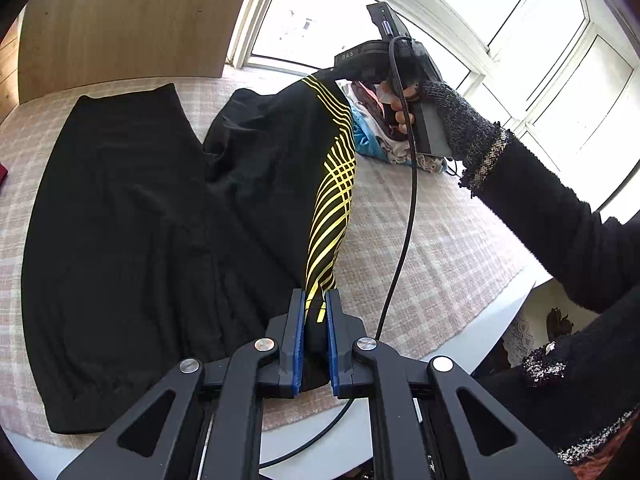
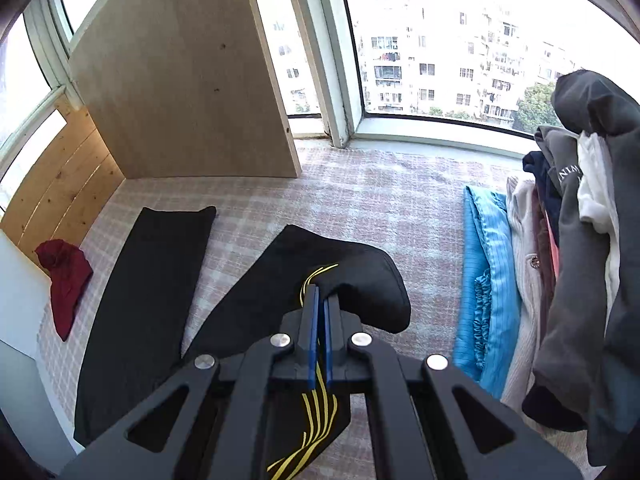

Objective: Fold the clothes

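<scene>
Black shorts [image 1: 132, 220] with yellow curved stripes lie spread on a pink checked cloth [image 1: 440, 240]. My left gripper [image 1: 316, 300] is shut on the striped side edge near the waistband and lifts it. My right gripper [image 2: 320, 296], seen in the left wrist view at the far end of the same edge [image 1: 340, 70], is shut on the striped hem of the right leg. That edge hangs stretched between the two grippers. The shorts' left leg [image 2: 160, 272] lies flat on the cloth.
A pile of unfolded clothes [image 2: 568, 240] with a blue garment [image 2: 484, 280] sits at the right. A red garment [image 2: 66, 280] lies at the left edge. A wooden panel [image 2: 180, 80] and windows stand behind. The white table edge [image 1: 480, 320] is near.
</scene>
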The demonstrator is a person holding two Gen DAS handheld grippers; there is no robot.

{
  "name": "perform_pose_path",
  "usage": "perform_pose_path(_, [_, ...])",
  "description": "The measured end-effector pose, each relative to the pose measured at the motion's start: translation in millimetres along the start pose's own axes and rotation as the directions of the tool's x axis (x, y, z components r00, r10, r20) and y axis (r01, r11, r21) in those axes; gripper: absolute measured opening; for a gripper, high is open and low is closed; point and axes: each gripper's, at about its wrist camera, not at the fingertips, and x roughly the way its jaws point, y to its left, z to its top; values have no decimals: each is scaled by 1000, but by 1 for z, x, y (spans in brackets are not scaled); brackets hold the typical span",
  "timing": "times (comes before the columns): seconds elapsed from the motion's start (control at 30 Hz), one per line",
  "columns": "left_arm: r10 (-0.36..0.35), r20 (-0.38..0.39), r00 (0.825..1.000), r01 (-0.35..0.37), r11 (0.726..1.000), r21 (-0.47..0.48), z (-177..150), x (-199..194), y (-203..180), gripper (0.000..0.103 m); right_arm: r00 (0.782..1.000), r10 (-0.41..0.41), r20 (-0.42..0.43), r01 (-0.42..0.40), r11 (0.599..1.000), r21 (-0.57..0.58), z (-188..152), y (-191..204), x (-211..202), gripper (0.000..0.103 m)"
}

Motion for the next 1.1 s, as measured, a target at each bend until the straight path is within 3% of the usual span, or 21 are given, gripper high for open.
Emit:
perform_pose_path(0.13, [45, 70, 997, -41, 998, -57, -3, -38, 45, 9, 999, -3, 35, 6, 995, -100, 34, 79, 13, 2])
perform_pose_path(0.23, [83, 92, 992, -72, 990, -118, -16, -59, 80, 9, 1000, 22, 16, -19, 986, -165, 53, 142, 39, 2])
perform_pose_path(0.43, [98, 41, 994, -85, 967, -241, -64, -65, 138, 9, 995, 52, -87, -75, 953, -293, 55, 263, 123, 2])
perform_pose_path(0.6, [89, 11, 996, -80, 938, -337, -93, -55, 170, 9, 972, 61, -226, -146, 913, -380, 32, 332, 185, 4])
perform_pose_path(0.67, [86, 7, 996, -79, 934, -347, -98, -52, 175, 9, 969, 78, -234, -171, 897, -407, 30, 341, 183, 5])
perform_pose_path(0.77, [76, 6, 997, -68, 932, -355, -101, -51, 180, 9, 963, 132, -234, -223, 881, -418, 36, 343, 167, 15])
perform_pose_path(0.83, [68, 6, 998, -62, 931, -360, -102, -50, 183, 9, 962, 166, -217, -244, 878, -412, 48, 338, 152, 37])
perform_pose_path(0.87, [65, 6, 998, -58, 930, -362, -103, -49, 184, 9, 971, 152, -184, -215, 889, -404, 53, 332, 147, 54])
perform_pose_path(0.9, [61, 6, 998, -55, 929, -365, -104, -48, 186, 9, 980, 132, -146, -180, 901, -395, 58, 325, 142, 56])
perform_pose_path(0.97, [58, 6, 998, -51, 929, -367, -104, -49, 189, 9, 993, 83, -80, -107, 922, -372, 65, 308, 135, 56])
perform_pose_path(1.03, [62, 10, 998, -54, 930, -364, -103, -52, 190, 9, 995, 11, -95, -45, 932, -360, 62, 285, 150, 53])
perform_pose_path(1.1, [71, 3, 997, -65, 930, -362, -101, -52, 191, 9, 989, -51, -141, -2, 936, -353, 55, 264, 171, 29])
